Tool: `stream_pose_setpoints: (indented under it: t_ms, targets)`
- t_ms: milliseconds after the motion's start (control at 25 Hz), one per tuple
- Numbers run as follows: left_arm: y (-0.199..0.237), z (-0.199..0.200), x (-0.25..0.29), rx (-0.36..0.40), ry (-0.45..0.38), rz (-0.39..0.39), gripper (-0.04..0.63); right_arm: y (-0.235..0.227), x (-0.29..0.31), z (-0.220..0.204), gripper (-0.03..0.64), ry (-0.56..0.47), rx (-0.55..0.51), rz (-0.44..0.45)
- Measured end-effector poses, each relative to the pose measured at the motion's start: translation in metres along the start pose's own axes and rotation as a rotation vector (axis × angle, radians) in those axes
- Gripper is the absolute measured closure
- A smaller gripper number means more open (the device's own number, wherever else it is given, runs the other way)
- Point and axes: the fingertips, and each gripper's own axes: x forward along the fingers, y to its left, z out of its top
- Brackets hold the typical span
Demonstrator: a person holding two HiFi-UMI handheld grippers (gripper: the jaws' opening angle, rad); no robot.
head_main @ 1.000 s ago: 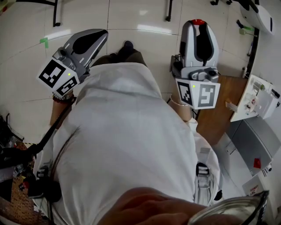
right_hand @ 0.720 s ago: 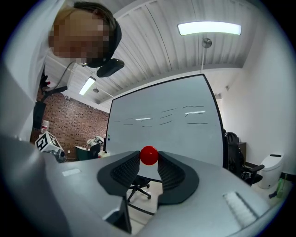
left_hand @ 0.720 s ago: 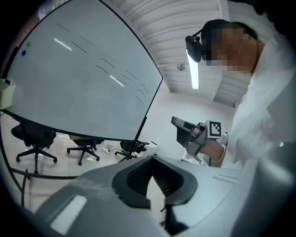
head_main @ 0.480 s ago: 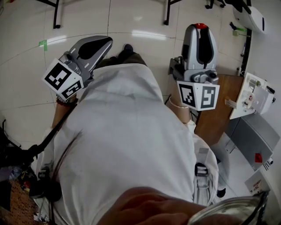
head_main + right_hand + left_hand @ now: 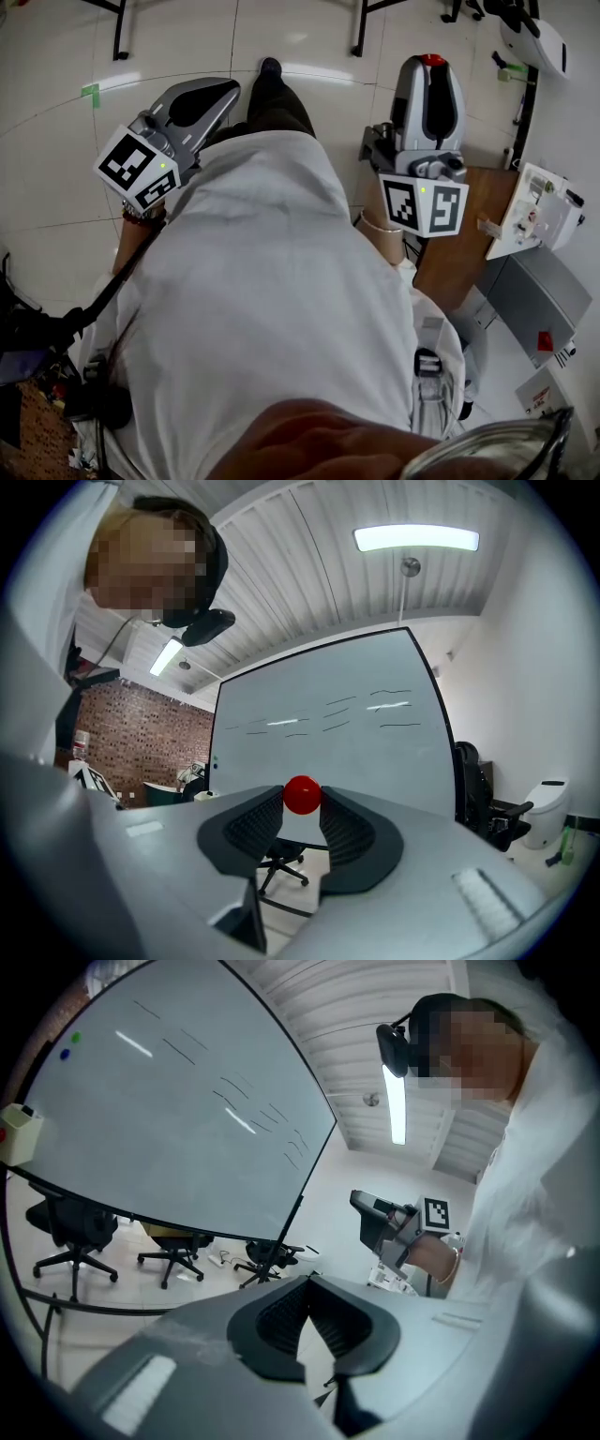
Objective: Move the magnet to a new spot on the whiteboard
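A round red magnet (image 5: 302,795) sits pinched between the tips of my right gripper (image 5: 302,805), which is shut on it. In the head view the magnet (image 5: 429,59) shows as a red spot at the tip of the right gripper (image 5: 428,66). The whiteboard (image 5: 328,733) stands ahead on a stand, some way off, in the right gripper view. The whiteboard (image 5: 169,1119) also fills the upper left of the left gripper view, with a green dot (image 5: 76,1037) and a blue dot (image 5: 65,1054) at its corner. My left gripper (image 5: 307,1285) is shut with nothing in it, and its tip (image 5: 223,89) points at the floor.
Black office chairs (image 5: 75,1232) stand under the whiteboard. A beige box (image 5: 19,1133) hangs at its left edge. A wooden table (image 5: 469,234) and a white device (image 5: 544,206) lie to my right. A brick wall (image 5: 141,742) is behind on the left.
The person's foot has stepped forward on the floor. Both grippers have shifted only slightly, the magnet still held in the right one.
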Motion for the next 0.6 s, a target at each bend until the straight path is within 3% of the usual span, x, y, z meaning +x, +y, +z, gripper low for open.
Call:
stream_pose_setpoints:
  t_ms: [240, 400, 600]
  targets:
    - [0.042, 0.030, 0.029, -0.011, -0.006, 0.075, 0.595, -0.048, 0.050, 0.000, 0.491, -0.004, 0.008, 0.010]
    - [0.065, 0.061, 0.063, -0.020, -0.034, 0.074, 0.595, -0.089, 0.083, 0.003, 0.491, -0.030, 0.029, -0.017]
    - [0.083, 0.086, 0.104, 0.020, 0.005, 0.042, 0.595, -0.127, 0.102, 0.000, 0.491, -0.033, 0.041, -0.050]
